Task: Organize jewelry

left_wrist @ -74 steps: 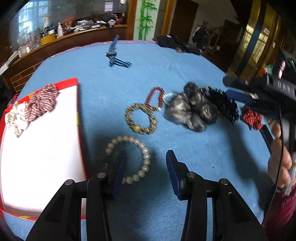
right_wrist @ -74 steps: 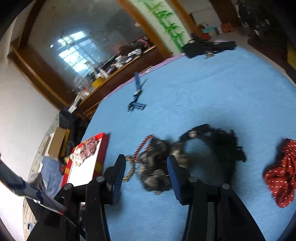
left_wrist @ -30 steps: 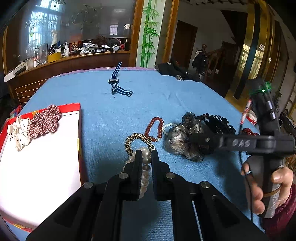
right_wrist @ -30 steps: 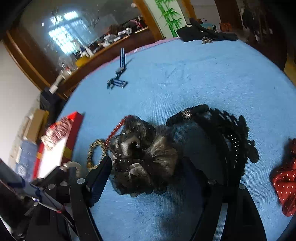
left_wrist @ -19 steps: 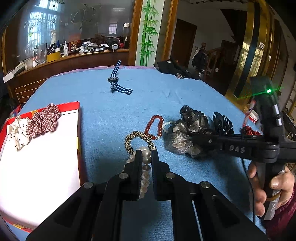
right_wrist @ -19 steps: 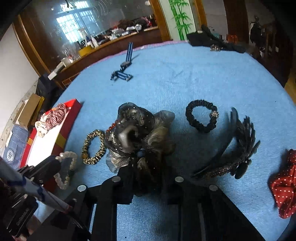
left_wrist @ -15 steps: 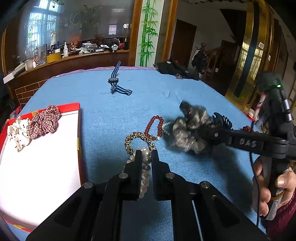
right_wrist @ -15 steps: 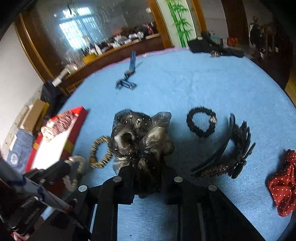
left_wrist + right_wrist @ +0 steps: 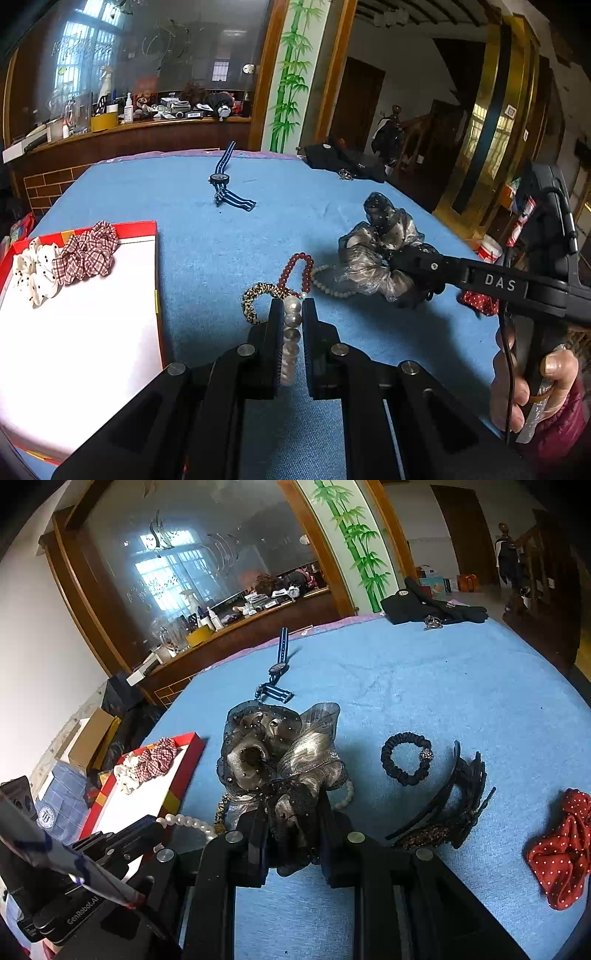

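Pearl bracelet is clamped between the closed fingers of the left gripper, held off the blue tablecloth; in the right wrist view its strand is seen trailing from that gripper just beside the red-rimmed tray. Grey organza scrunchie is pinched by the right gripper, fingers closed on its dark lower part, lifted above the cloth; in the left wrist view it is seen well right of the tray.

Tray has a white inside. A plaid scrunchie and a white dotted scrunchie are seen at its far corner, touching each other.

On the cloth right of the tray: a leopard-print bracelet, a dark red bead bracelet touching it, and a pale bead strand partly hidden under the held scrunchie. Farther right from the tray: a black scrunchie, a black feathered headband and a red dotted scrunchie, each apart from the others. A blue striped watch lies well beyond the tray, toward the far table edge, and dark gloves lie at that far edge.
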Action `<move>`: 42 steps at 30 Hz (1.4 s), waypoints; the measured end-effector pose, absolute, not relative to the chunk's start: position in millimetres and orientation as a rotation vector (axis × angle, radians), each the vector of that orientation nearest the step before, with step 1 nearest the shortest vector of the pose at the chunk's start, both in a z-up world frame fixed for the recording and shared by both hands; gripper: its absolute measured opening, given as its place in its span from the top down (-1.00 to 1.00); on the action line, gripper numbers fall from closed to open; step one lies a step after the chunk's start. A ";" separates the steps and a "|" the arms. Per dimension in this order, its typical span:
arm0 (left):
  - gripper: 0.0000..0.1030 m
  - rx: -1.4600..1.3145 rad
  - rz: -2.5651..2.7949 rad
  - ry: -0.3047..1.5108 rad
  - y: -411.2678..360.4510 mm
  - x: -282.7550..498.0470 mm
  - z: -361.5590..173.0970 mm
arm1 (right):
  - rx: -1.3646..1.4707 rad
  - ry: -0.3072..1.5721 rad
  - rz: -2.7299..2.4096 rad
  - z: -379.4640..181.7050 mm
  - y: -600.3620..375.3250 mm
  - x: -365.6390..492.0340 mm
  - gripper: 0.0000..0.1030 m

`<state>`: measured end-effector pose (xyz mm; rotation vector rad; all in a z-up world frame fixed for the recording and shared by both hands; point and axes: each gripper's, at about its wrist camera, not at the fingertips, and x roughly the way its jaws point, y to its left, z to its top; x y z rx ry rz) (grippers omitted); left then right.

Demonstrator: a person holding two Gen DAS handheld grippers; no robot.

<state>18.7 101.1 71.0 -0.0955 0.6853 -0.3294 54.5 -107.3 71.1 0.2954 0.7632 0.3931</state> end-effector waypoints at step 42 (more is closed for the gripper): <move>0.83 0.019 -0.225 0.659 81.0 7.0 84.4 | 0.238 0.690 0.460 88.7 -100.3 37.2 0.57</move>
